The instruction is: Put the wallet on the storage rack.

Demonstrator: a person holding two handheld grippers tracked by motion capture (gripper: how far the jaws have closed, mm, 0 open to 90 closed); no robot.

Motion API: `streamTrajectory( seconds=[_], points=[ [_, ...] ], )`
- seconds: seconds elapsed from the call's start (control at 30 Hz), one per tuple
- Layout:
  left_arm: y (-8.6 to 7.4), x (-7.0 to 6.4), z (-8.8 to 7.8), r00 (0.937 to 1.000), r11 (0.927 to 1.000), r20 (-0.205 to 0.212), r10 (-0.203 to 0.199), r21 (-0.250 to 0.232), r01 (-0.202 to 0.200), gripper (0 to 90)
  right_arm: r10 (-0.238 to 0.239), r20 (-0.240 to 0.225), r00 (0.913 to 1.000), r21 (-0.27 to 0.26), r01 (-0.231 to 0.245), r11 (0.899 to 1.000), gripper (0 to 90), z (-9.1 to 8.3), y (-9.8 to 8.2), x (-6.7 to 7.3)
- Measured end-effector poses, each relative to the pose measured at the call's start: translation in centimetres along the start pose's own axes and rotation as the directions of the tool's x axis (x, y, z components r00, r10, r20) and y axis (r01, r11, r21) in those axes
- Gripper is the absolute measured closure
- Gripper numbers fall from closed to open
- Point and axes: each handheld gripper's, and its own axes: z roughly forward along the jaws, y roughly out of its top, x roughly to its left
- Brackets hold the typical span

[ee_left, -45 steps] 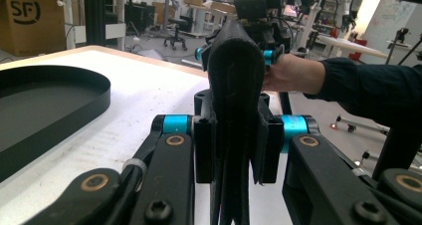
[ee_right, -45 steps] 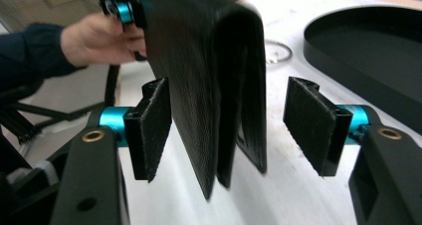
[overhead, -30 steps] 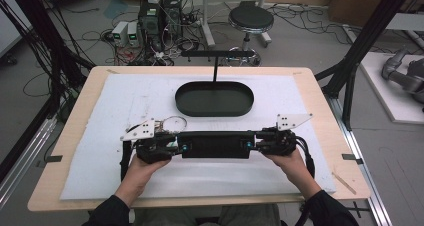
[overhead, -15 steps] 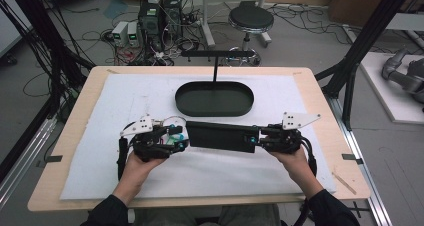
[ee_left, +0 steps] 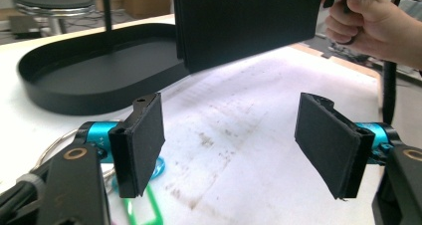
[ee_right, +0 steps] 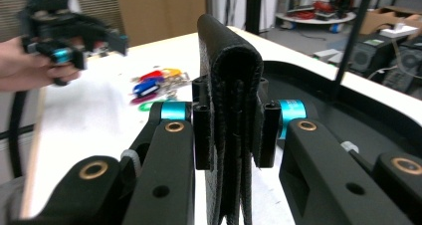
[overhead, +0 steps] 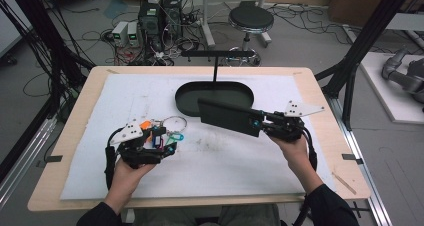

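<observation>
The right gripper (overhead: 261, 126) clamps the black wallet (overhead: 229, 117) by one end, carrying it toward the tray (overhead: 214, 93) at twelve o'clock. The left gripper (overhead: 167, 148), its jaws just opened wide and empty, hangs beside the keys (overhead: 165, 132), leaving the wallet free.

My right gripper (ee_right: 234, 130) pinches a matt, grainy black wallet (overhead: 227, 117), probably leather; my pads (ee_left: 144, 135) look like rough foam.

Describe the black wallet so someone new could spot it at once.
On the white mat, look before the black oval tray. The black wallet hangs above the mat, clamped by the right gripper: flat, dark and rectangular, unlike the colourful keys.
</observation>
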Motion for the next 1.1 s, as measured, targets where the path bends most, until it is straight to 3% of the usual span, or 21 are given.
streamTrajectory(
  seconds=[0.13,0.4,0.77,0.9,1.1],
  points=[
    [-0.8,-0.6,-0.8,0.9990,0.9997,-0.043,-0.008,-0.025,0.006,26.3,0.012,0.040,0.9991,-0.015,-0.011,1.000,76.4,0.6,0.3,-0.9],
    [-1.3,-0.9,-1.2,0.9981,0.9997,-0.062,0.007,-0.024,-0.008,25.7,0.027,0.092,0.9954,-0.022,-0.025,0.999,76.5,2.2,0.9,-2.5],
    [-1.5,-1.0,-1.2,0.9974,0.9997,-0.072,0.006,-0.025,-0.008,25.7,0.034,0.110,0.9933,-0.027,-0.031,0.999,76.5,5.2,1.4,-3.9],
    [-1.4,-0.9,-1.4,0.9972,0.9995,-0.075,0.006,-0.030,-0.008,25.7,0.046,0.118,0.9920,-0.008,-0.046,0.999,76.5,7.2,1.2,-4.8],
    [-1.5,-0.8,-1.5,0.9973,0.9994,-0.073,-0.001,-0.034,-0.001,25.7,0.069,0.112,0.9913,-0.034,-0.066,0.997,76.5,9.6,0.9,-6.1]
  ],
)
